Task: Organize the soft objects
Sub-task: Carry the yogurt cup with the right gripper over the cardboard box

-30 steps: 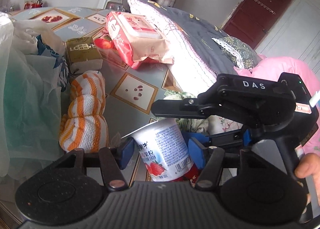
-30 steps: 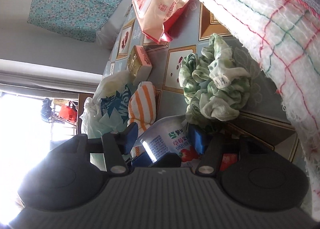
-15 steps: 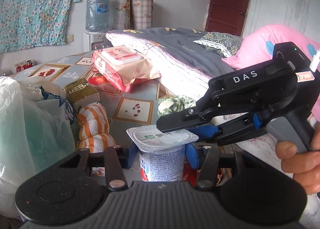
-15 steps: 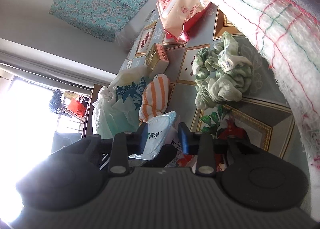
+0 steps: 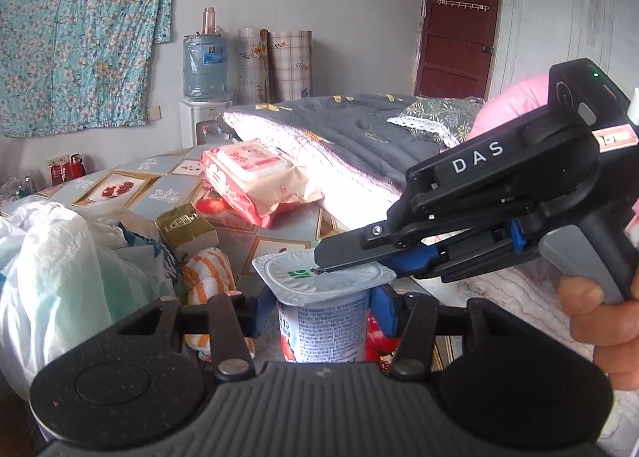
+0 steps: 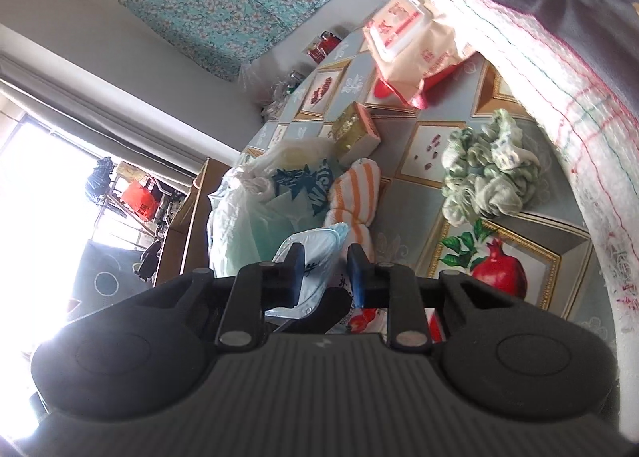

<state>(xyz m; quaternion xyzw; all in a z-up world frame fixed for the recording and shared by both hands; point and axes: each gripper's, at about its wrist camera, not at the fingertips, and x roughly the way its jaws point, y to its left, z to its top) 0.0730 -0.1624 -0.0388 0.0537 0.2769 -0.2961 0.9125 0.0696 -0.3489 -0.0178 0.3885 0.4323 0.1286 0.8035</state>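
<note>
Yogurt cup (image 5: 324, 321) upright between blue pads of left gripper (image 5: 323, 311), squeezed on both sides, above patterned table (image 5: 279, 247). Right gripper (image 5: 351, 263) over foil lid (image 5: 319, 271), jaws just closing, narrow gap, tips at lid edge; grip on foil not clear. In right wrist view, lid (image 6: 315, 261) between pads of right gripper (image 6: 324, 271). Near on table: orange-striped towel (image 6: 355, 193), green cloth (image 6: 489, 173), wipes pack (image 5: 255, 177), plastic bag (image 5: 60, 277).
</note>
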